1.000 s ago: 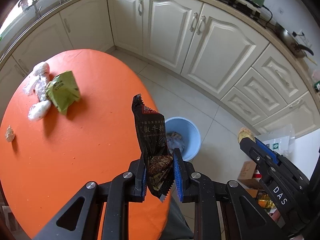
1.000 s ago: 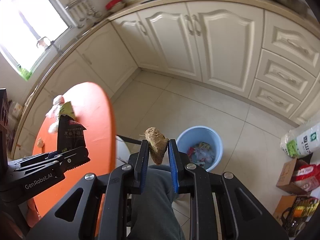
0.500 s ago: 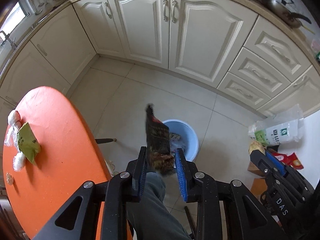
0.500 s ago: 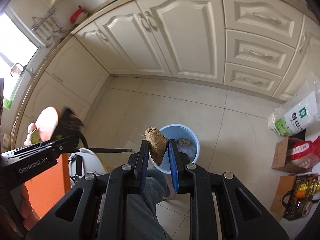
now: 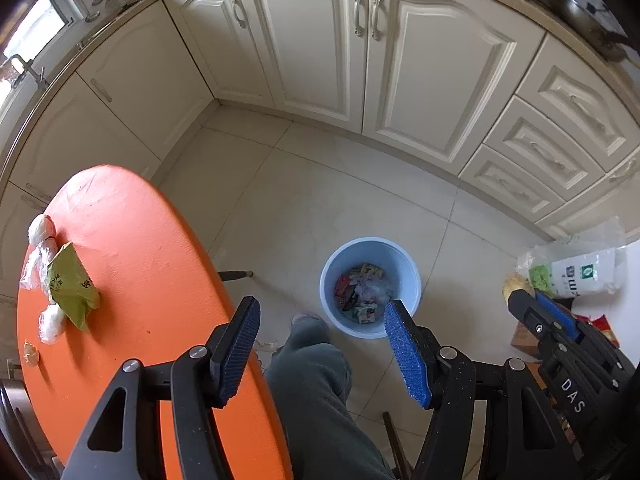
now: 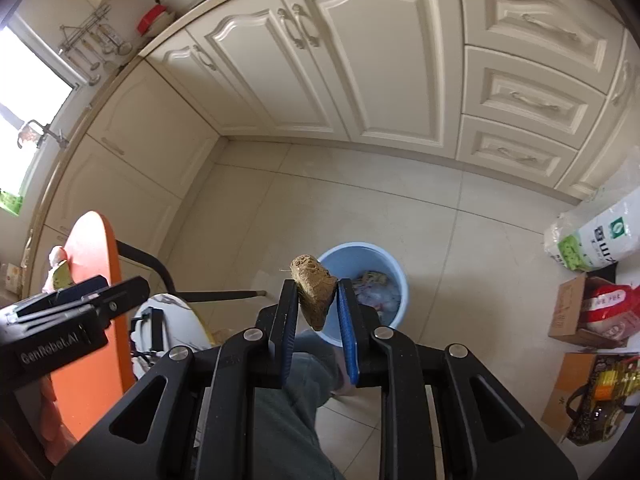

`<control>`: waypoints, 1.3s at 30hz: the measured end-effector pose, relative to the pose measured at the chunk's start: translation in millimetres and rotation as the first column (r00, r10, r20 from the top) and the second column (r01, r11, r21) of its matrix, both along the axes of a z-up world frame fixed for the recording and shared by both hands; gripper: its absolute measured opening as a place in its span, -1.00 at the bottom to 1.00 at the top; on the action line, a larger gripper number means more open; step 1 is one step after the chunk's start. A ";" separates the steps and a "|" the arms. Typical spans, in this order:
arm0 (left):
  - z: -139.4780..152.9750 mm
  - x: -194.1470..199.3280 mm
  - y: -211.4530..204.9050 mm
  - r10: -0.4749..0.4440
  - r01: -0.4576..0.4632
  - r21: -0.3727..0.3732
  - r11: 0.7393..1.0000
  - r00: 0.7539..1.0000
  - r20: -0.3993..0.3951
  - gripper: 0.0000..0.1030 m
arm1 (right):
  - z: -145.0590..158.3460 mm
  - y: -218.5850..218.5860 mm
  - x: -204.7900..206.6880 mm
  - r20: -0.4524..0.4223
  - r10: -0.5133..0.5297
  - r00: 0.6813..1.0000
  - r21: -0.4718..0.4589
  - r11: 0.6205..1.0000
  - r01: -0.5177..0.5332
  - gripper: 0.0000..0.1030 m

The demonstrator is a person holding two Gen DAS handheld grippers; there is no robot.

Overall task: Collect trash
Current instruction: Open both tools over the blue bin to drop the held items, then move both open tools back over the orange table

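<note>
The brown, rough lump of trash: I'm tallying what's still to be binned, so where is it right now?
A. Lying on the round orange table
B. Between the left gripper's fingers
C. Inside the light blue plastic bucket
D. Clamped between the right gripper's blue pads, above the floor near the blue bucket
D: the brown lump sits pinched in the right gripper, whose jaws are just starting to open, by the light blue bucket; the left gripper holds nothing.

Cream panelled cabinets (image 5: pixel 360 60) wrap a pale tiled floor (image 5: pixel 320 200) (daylight from a window (image 6: pixel 24 120) at left)
</note>
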State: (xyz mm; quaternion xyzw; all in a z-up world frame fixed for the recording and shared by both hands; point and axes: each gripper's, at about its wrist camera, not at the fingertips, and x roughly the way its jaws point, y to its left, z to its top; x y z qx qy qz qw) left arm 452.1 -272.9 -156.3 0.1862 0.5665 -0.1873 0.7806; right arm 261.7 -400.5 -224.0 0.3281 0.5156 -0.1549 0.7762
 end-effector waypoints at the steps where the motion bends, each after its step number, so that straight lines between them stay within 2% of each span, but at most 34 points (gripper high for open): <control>1: 0.8 1.7 2.4 0.006 -0.006 -0.005 1.000 1.000 0.000 0.18 | 1.5 1.3 3.7 0.007 0.006 1.000 0.003 1.000 -0.006 -0.56; 3: 5.0 3.6 8.7 0.018 -0.018 -0.012 1.000 1.000 0.005 0.18 | 5.6 3.3 10.2 0.004 0.010 1.000 0.002 1.000 -0.010 -0.42; 5: 6.8 7.6 13.0 0.033 -0.033 -0.016 0.999 0.999 0.008 0.18 | 9.3 4.5 13.9 -0.002 -0.002 1.000 0.007 1.000 0.002 0.49; 7: 10.8 7.0 23.1 0.041 -0.041 -0.023 0.999 0.999 0.009 0.18 | 15.5 6.5 13.2 0.021 -0.020 1.000 -0.019 1.000 0.020 0.73; 14: 16.0 3.6 36.0 0.043 -0.043 -0.035 0.998 0.999 0.003 0.18 | 21.0 5.9 10.9 0.004 -0.050 0.999 -0.033 0.998 0.050 0.73; 25: 35.9 -13.1 63.8 0.036 -0.036 -0.060 0.998 0.999 0.006 0.18 | 36.2 18.9 1.6 -0.002 -0.038 0.999 -0.051 0.998 0.037 0.73; 33: 58.8 -38.5 111.7 0.079 -0.075 -0.094 0.993 0.996 0.037 0.19 | 56.3 51.1 -2.7 0.027 0.012 1.000 -0.070 0.998 -0.010 0.75; 39: 76.4 -59.5 161.4 0.140 -0.131 -0.130 0.983 0.989 0.055 0.20 | 72.4 92.1 -1.0 0.041 0.074 0.996 -0.090 0.993 -0.070 0.78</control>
